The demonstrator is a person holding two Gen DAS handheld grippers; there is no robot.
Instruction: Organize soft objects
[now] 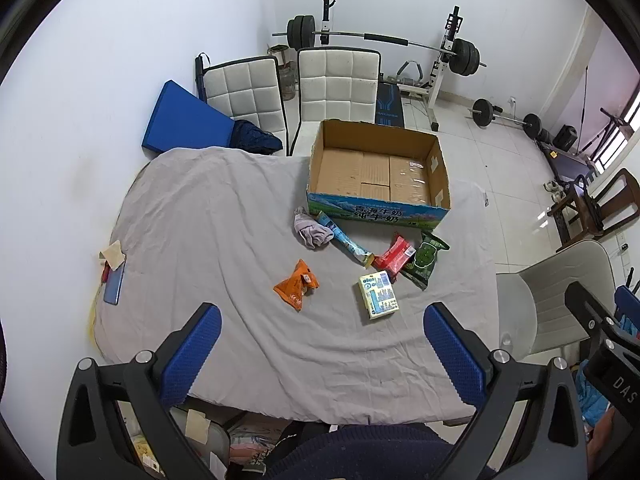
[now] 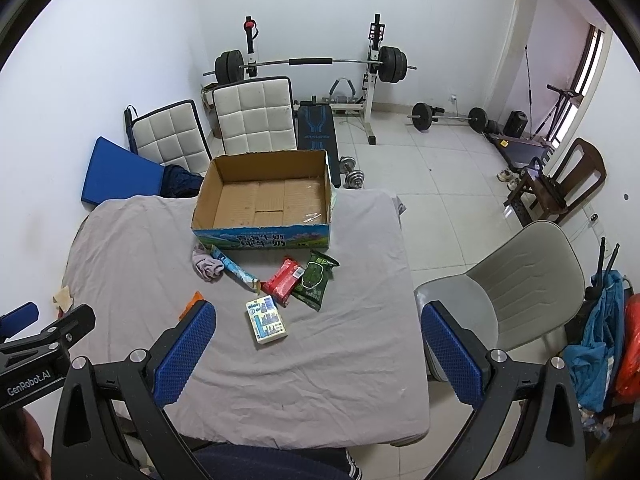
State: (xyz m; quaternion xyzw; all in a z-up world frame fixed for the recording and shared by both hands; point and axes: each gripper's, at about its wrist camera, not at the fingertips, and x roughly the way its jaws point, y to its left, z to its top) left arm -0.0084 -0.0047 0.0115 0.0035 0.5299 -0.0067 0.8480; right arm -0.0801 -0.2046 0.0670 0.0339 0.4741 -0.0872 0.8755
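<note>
An open cardboard box (image 1: 438,176) (image 2: 204,196) stands empty at the far side of the cloth-covered table (image 1: 200,208) (image 2: 132,248). In front of it lie a crumpled purple cloth (image 1: 312,232) (image 2: 207,266), a long blue packet (image 1: 346,240) (image 2: 236,270), a red packet (image 1: 396,258) (image 2: 285,282), a green packet (image 1: 426,258) (image 2: 315,280), a pale yellow pack (image 1: 379,295) (image 2: 267,319) and an orange packet (image 1: 297,284) (image 2: 194,300). My left gripper (image 1: 322,336) and right gripper (image 2: 320,334) hang open above the near table edge, holding nothing.
A phone (image 1: 114,284) and tan paper (image 1: 113,255) lie at the table's left edge. Two white padded chairs (image 1: 338,84) (image 2: 254,120) stand behind the box, a grey chair (image 1: 556,292) (image 2: 516,280) at the right. Barbell rack (image 1: 384,40) and weights occupy the far floor.
</note>
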